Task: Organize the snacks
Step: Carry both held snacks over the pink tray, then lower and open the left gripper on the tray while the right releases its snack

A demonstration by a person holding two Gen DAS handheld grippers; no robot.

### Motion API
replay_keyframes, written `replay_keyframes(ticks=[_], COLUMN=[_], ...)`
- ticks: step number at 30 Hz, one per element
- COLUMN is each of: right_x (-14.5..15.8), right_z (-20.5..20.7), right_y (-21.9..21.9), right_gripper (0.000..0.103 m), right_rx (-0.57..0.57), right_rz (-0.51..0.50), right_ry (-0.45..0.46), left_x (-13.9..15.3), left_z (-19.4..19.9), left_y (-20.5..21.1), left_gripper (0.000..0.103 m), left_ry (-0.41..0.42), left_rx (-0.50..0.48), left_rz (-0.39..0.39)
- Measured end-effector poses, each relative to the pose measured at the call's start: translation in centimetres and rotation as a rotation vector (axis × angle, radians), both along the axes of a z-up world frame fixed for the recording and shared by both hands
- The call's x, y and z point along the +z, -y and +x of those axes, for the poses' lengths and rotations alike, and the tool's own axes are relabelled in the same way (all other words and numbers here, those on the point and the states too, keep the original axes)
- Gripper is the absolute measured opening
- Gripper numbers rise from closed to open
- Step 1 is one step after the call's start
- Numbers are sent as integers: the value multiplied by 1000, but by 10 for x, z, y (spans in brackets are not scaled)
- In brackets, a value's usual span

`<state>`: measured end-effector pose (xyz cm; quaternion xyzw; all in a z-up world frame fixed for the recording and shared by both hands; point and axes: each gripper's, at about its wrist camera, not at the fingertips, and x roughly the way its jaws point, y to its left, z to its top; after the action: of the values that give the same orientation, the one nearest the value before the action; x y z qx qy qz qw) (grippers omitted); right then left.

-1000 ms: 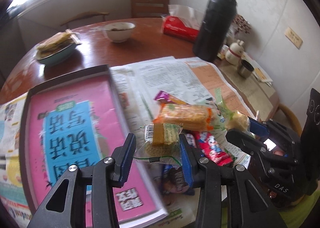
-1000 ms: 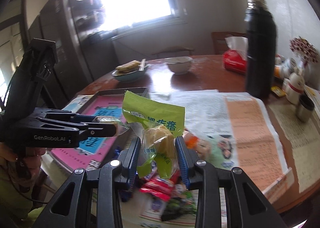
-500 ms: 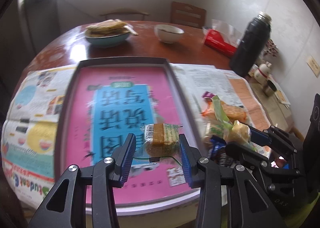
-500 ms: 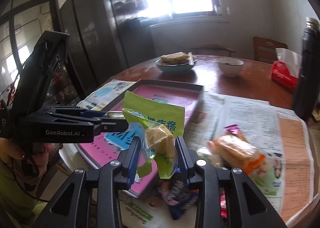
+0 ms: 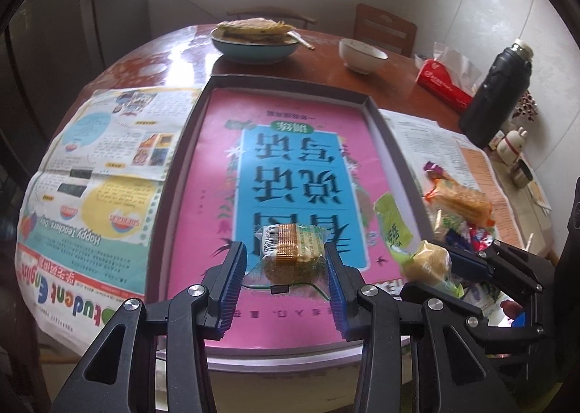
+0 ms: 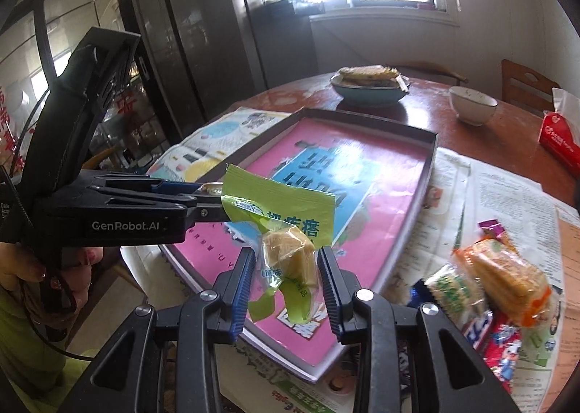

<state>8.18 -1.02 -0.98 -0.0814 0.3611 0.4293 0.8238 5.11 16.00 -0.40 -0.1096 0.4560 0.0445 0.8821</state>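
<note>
Left claw (image 5: pixel 286 268) clamped on a clear-wrapped biscuit packet (image 5: pixel 290 250), held in the air above the near end of the shallow pink-lined box lid (image 5: pixel 286 87). Right claw (image 6: pixel 284 270) clamped on a green-wrapped pastry packet (image 6: pixel 286 250), also held over the near end of the box lid, just right of the biscuit packet as seen from the left wrist. Remaining snack pile (image 6: pixel 500 286), with an orange wafer packet (image 5: pixel 465 201) on top, lying on newspaper (image 6: pixel 507 192) right of the box lid. Beyond the box lid on the round wooden desk (image 5: pixel 174 54): teal dish of flatbread (image 5: pixel 255 38), white bowl (image 5: pixel 362 54), red tissue pack (image 5: pixel 444 83), black thermos (image 5: pixel 500 94) far right.
</note>
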Motion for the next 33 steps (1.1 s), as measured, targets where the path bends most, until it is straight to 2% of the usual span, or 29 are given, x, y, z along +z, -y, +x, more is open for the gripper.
replay_keyframes(ticks=[11,33], right_x=[-22,-20], right_z=[1,-2], right_y=[-19,-19], right_gripper=[36,41], right_rx=[16,-16], right_rz=[-56,-58], right_ry=[-37,-62], left_x=[-16,-22], left_z=[-1,-4], left_y=[-12,-20], left_gripper=[44,46], left_ry=[-25,-41], left_rx=[34,58], left_rz=[26,37])
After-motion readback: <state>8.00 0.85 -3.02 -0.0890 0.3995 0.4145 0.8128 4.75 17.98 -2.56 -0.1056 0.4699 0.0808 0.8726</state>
